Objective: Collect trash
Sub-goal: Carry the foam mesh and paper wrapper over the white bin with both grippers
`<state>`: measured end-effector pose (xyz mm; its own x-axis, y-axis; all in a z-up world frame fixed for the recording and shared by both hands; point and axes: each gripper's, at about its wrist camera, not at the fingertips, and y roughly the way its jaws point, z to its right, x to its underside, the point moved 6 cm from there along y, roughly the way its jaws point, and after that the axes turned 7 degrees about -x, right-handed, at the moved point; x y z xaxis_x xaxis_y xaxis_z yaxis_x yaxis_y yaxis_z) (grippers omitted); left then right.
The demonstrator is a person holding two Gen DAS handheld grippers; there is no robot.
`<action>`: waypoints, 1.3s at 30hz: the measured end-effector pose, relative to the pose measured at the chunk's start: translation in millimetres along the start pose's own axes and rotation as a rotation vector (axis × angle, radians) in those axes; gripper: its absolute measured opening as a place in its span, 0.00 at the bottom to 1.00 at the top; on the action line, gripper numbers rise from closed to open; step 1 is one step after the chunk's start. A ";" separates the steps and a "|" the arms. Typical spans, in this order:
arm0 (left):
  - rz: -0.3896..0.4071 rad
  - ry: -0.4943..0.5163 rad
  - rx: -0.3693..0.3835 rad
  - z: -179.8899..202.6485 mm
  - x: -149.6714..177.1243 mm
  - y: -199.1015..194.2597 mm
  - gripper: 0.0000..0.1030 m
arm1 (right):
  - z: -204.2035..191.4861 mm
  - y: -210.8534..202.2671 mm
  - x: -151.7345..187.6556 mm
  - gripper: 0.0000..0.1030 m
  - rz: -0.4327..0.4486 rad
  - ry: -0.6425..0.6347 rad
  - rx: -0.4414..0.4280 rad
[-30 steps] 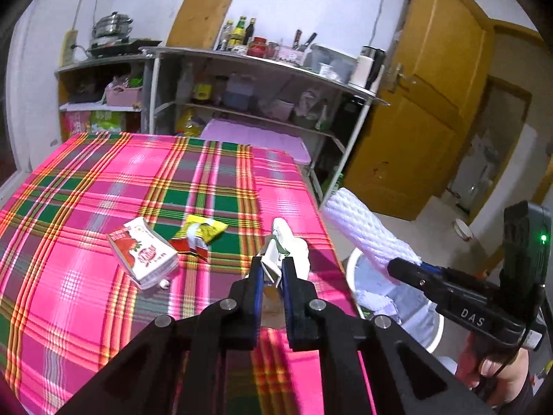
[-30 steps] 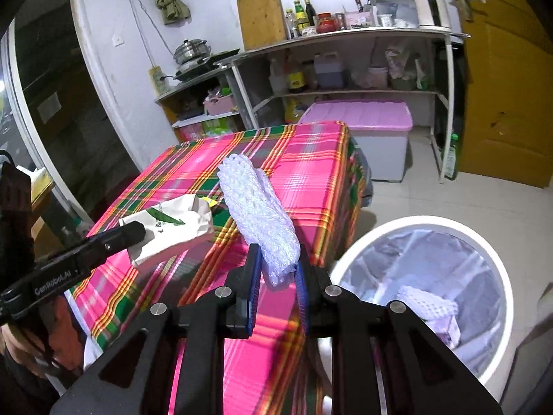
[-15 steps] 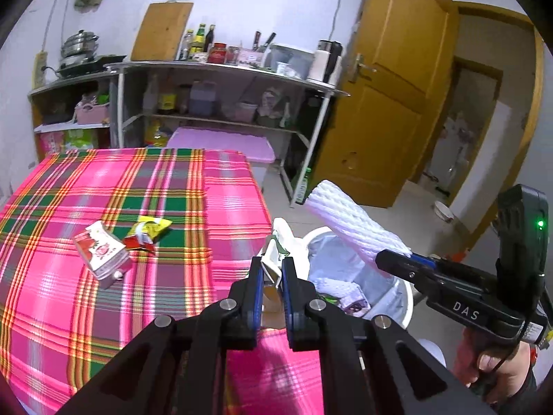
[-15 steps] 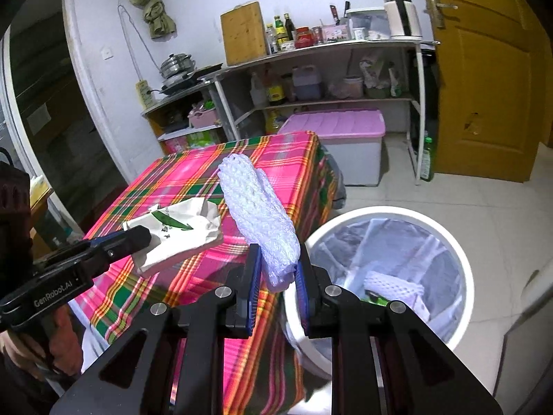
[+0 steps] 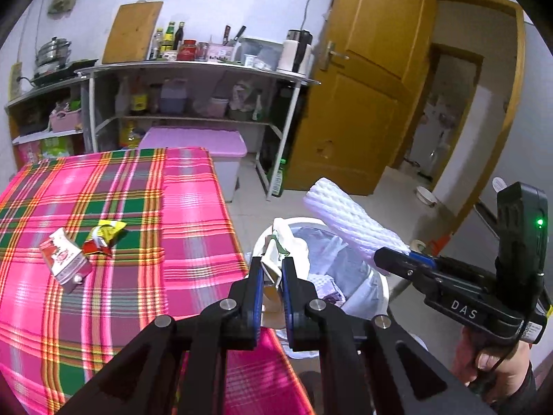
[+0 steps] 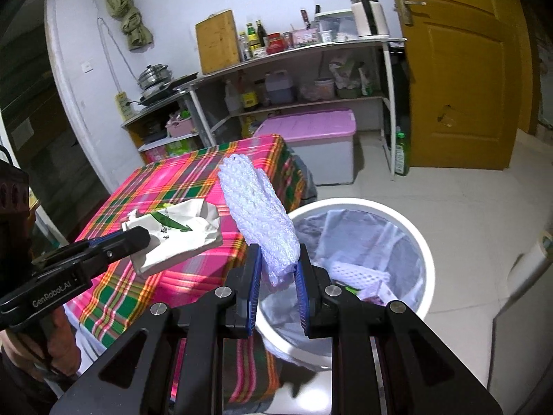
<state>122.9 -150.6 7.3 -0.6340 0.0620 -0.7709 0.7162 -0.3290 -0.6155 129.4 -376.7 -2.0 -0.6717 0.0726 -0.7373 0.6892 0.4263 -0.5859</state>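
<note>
**Over the bin, both fingers loaded**

At the table's edge, I carry one piece of trash in each hand; my left gripper point(image 5: 273, 273) has its fingers pinched hard on a crumpled white paper wrapper point(image 6: 179, 231), and my right gripper point(image 6: 276, 273) has its fingers clamped on the lower end of a white foam net sleeve point(image 6: 259, 207).

What matters next is the white bin point(image 6: 414, 238) with its grey liner; it stands on the floor just beside the table point(image 5: 193, 207), below and ahead of both pairs of fingers. The sleeve's long axis runs up and away from my right fingers, so its held end already hangs over the bin's mouth; my right hand looks the nearer of the two, while the wrapper seems to sit above the near rim.

Two more scraps lie back on the cloth, a small red-and-white carton point(image 5: 64, 263) and a yellow-and-red wrapper point(image 5: 103, 238), near each other and well apart from the bin.

My own fingers hide the bin's near wall; its contents are a jumble, one netted white piece aside.
</note>
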 end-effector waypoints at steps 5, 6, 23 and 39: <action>-0.014 0.018 0.019 13.8 0.3 8.5 0.10 | 11.5 -5.1 3.9 0.19 -0.002 0.018 0.018; -0.017 0.021 0.021 16.3 1.3 10.2 0.10 | 13.5 -5.2 4.0 0.19 -0.002 0.022 0.020; -0.111 0.065 0.047 39.1 15.4 53.8 0.10 | 48.4 12.9 19.0 0.19 -0.058 0.089 0.048; -0.208 0.107 0.051 53.3 28.3 101.5 0.11 | 82.4 37.3 39.9 0.20 -0.143 0.152 0.066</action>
<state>162.1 -232.5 -68.2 -0.7302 0.2320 -0.6426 0.5559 -0.3452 -0.7562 150.7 -432.2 -80.9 -0.7936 0.1534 -0.5888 0.5970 0.3824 -0.7052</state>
